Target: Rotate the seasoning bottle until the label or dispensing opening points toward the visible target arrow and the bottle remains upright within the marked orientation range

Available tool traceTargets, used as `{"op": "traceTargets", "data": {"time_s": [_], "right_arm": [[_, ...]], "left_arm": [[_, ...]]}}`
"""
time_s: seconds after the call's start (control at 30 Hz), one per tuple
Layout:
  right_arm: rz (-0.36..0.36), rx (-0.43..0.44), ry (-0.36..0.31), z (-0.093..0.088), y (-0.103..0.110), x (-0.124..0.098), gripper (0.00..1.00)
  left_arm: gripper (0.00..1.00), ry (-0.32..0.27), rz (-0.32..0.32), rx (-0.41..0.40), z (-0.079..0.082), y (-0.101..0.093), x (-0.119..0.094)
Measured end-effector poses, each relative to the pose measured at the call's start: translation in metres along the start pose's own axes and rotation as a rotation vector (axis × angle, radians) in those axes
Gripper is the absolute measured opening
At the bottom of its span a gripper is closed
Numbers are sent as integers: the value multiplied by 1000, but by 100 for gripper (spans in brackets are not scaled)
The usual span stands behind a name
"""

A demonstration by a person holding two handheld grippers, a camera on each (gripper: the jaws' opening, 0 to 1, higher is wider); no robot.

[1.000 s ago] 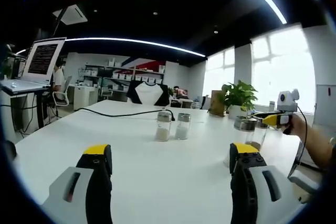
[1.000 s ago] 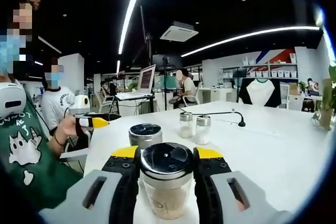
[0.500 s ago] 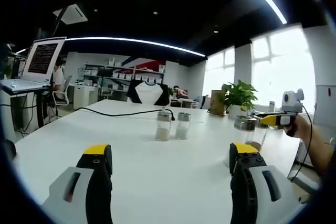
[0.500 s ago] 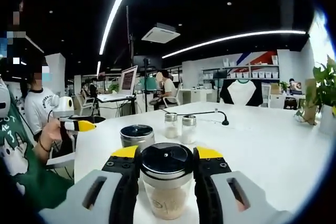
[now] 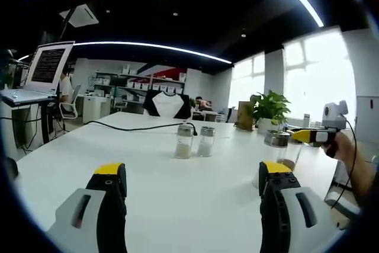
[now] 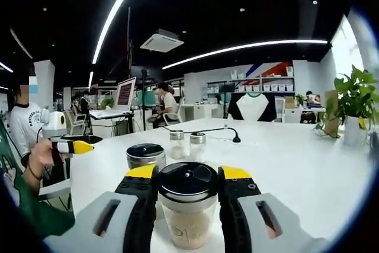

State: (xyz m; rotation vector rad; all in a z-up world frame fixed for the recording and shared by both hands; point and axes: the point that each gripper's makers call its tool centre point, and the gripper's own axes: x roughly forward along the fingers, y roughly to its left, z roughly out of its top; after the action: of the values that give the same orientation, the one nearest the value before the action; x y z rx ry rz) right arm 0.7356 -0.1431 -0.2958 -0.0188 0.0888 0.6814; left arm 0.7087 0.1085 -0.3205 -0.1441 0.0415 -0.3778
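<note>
Right tongs (image 6: 188, 181) clenched on the upright seasoning bottle (image 6: 188, 202) above the white surface (image 6: 296, 164), swung rightward since a second ago, rotation underway; left tongs (image 5: 192, 176) released, idle.

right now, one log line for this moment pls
right gripper shut on seasoning bottle, upright | left gripper open, holding nothing | second bottle behind | two shakers mid-table | target arrow not visible

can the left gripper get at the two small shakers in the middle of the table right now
Probably yes: the left gripper is open with bare white table between its jaws and the two small shakers ahead; nothing stands in between.
</note>
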Motion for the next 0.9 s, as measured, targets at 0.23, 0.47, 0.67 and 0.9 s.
{"op": "traceTargets", "data": {"time_s": [0.23,0.47,0.67,0.9], "right_arm": [[-54,7,-13,0,-3,0,38],[-107,3,-21,0,-3,1,39],[-121,9,-32,0,-3,1,39],[-118,10,-36,-2,-2,0,39]], "left_arm": [[98,-1,-3,0,0,-1,0],[98,-5,4,-3,1,3,-1],[98,-3,4,-5,0,3,-1],[98,-1,4,-5,0,2,-1]]}}
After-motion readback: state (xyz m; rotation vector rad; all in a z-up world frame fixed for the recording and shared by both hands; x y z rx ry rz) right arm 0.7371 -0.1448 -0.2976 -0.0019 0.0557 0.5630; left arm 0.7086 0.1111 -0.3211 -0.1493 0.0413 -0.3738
